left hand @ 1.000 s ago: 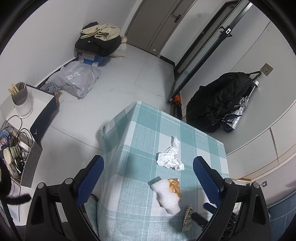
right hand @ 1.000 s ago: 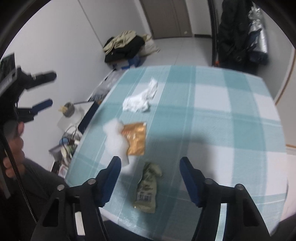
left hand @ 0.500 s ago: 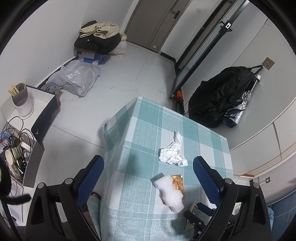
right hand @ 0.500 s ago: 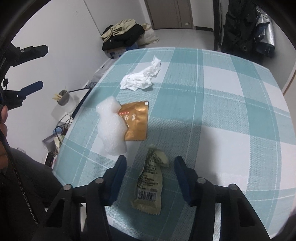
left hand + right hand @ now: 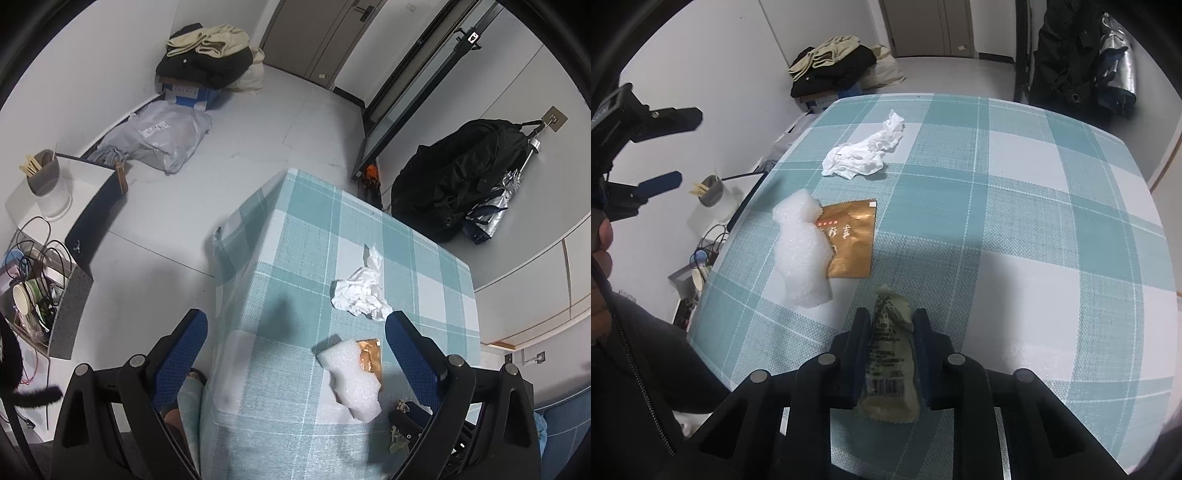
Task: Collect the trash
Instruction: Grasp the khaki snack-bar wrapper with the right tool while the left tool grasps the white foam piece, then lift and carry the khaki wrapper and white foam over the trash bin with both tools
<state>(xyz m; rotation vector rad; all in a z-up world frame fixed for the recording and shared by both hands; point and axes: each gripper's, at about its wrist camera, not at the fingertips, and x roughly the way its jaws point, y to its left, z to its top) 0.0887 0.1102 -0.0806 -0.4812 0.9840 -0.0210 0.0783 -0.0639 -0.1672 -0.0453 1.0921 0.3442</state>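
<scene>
Left gripper: jaws wide apart, empty, above the table's left edge.
Foam scrap: left of the gold packet, overlapping it.
Gold packet: flat on the checked tablecloth.
Crumpled tissue: beyond the gold packet, apart from it.
Snack wrapper: nearer than the gold packet, by the table's front edge.
Right gripper: jaws have just been closing, pads pressed on the snack wrapper's sides.

A crumpled olive snack wrapper with a barcode lies flat near the worktop's front edge. Just beyond it, a white foam piece overlaps a flat gold packet. Farther beyond the wrapper lies a crumpled white tissue.
</scene>
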